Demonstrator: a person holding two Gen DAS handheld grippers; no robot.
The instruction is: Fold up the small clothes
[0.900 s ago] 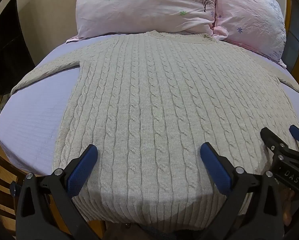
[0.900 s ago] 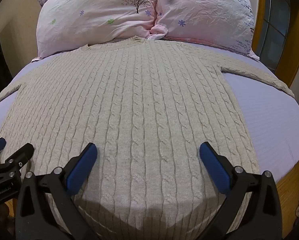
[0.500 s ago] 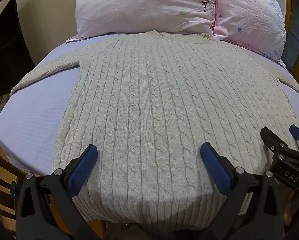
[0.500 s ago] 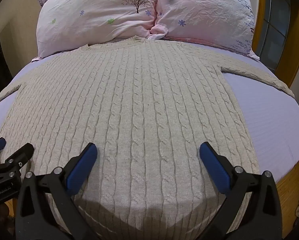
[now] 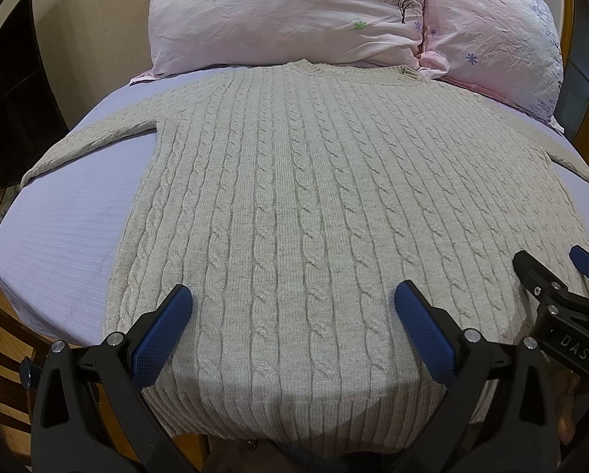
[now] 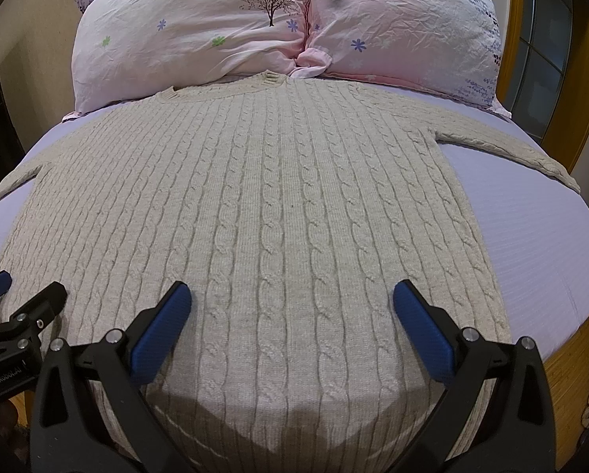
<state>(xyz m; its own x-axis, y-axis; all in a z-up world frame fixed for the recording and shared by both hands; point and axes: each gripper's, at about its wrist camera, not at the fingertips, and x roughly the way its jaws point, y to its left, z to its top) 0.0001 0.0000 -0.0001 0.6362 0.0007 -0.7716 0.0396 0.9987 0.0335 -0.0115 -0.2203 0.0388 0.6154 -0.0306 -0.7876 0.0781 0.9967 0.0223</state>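
A beige cable-knit sweater (image 5: 294, 205) lies flat on the lilac bed, collar toward the pillows, both sleeves spread out sideways; it also shows in the right wrist view (image 6: 263, 213). My left gripper (image 5: 294, 315) is open and empty, hovering just above the hem on the sweater's left half. My right gripper (image 6: 286, 315) is open and empty above the hem on the right half. The right gripper (image 5: 550, 280) shows at the right edge of the left wrist view, and the left gripper (image 6: 22, 295) at the left edge of the right wrist view.
Two pink floral pillows (image 5: 286, 12) (image 6: 401, 23) lean at the head of the bed. Lilac sheet (image 5: 66, 228) (image 6: 539, 232) shows on both sides of the sweater. A wooden bed edge (image 6: 570, 351) runs along the near side. A dark screen (image 5: 14, 106) stands at left.
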